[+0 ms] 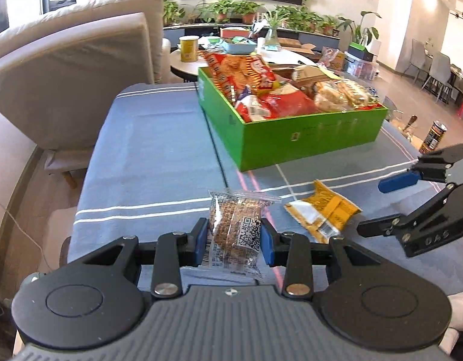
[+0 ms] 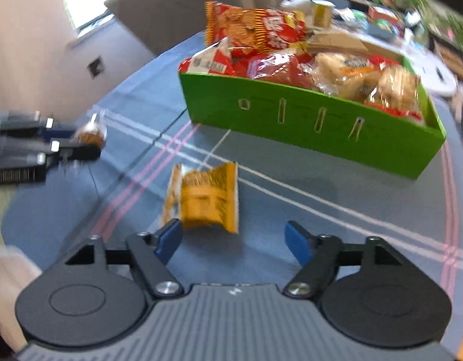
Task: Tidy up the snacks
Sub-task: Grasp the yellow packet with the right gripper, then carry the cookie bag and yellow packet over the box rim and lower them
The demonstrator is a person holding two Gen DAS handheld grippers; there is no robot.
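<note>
A green box (image 1: 306, 134) full of snack packs stands on the blue striped tablecloth; it also shows in the right wrist view (image 2: 306, 120). My left gripper (image 1: 233, 237) is shut on a clear brown snack packet (image 1: 236, 225), which the right wrist view shows at the left (image 2: 91, 134). A yellow snack packet (image 1: 323, 209) lies on the cloth to its right. My right gripper (image 2: 234, 239) is open just short of that yellow packet (image 2: 205, 200), and appears at the right edge of the left wrist view (image 1: 378, 207).
A beige sofa (image 1: 75, 60) stands to the left of the table. A round side table with a yellow tin (image 1: 188, 48) and clutter lies beyond the box. A dark can (image 1: 433, 140) stands past the table's right edge.
</note>
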